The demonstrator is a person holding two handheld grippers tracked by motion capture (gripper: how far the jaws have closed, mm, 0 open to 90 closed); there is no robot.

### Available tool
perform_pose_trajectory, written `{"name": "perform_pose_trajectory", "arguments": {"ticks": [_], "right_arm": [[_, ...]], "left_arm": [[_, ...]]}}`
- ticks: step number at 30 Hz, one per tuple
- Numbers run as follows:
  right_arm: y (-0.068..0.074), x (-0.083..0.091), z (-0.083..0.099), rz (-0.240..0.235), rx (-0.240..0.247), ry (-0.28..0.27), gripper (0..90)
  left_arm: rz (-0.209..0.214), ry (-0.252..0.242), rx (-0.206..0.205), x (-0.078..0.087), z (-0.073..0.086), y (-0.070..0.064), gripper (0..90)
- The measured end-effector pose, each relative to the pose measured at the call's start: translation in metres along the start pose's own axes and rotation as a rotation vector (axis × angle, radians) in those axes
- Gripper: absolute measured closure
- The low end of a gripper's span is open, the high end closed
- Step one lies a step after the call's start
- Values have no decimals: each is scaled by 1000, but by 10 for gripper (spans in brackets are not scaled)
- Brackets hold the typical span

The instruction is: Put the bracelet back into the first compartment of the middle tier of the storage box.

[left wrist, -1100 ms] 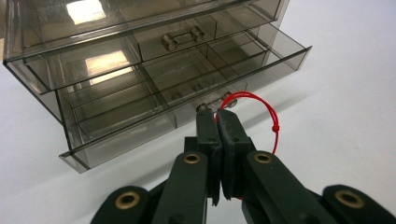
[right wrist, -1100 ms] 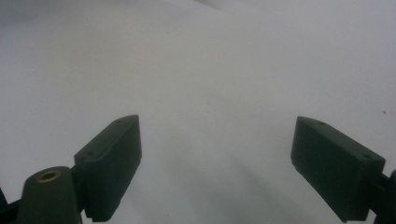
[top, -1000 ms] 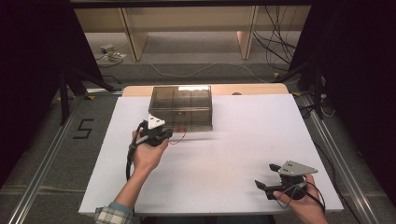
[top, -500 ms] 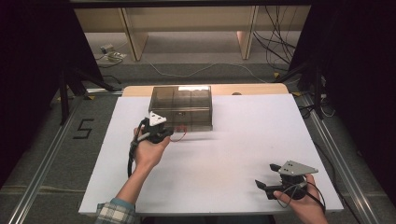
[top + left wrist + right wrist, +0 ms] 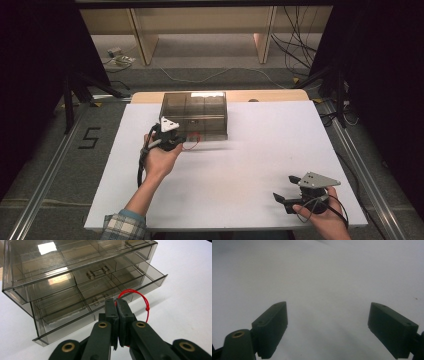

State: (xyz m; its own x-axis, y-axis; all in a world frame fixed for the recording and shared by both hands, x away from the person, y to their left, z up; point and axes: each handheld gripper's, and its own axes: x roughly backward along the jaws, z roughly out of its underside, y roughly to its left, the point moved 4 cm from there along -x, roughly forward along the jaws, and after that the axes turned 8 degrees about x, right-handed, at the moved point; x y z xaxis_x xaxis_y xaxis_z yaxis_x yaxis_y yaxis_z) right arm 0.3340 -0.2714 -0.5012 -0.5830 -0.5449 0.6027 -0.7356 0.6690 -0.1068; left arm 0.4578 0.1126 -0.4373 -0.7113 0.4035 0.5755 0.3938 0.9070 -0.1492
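The left gripper (image 5: 116, 301) has its two black jaws pressed together on a red cord loop (image 5: 140, 293), which arches out from the jaw tips toward the right in the left gripper view and carries a small knot on its far side. The loop hangs just in front of the lower drawer (image 5: 100, 302) of a smoked transparent drawer box (image 5: 62, 262); that drawer is pulled partly out and shows several divided compartments, while the upper drawer sits flush. In the high view, the left gripper (image 5: 176, 142) is held by the left hand (image 5: 159, 161) at the front left corner of the drawer box (image 5: 195, 112), which stands near the far edge of the white table (image 5: 240, 165). The right gripper (image 5: 327, 315) has its jaws spread wide apart with nothing between them, over bare table surface. In the high view, the right gripper (image 5: 281, 198) rests in the right hand (image 5: 320, 217) near the front right corner of the table, well apart from the box.
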Motion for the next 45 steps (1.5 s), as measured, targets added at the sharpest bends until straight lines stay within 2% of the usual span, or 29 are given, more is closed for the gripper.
{"name": "perform_pose_trajectory", "arguments": {"ticks": [22,45], "right_arm": [[0,0,0,0,-1,0,169],[0,0,0,-2,-1,-1,169]], "left_arm": [[-5,7,-10,-9,-10,-3,884],[-26,31,-15,-21,-16,0,884]]}}
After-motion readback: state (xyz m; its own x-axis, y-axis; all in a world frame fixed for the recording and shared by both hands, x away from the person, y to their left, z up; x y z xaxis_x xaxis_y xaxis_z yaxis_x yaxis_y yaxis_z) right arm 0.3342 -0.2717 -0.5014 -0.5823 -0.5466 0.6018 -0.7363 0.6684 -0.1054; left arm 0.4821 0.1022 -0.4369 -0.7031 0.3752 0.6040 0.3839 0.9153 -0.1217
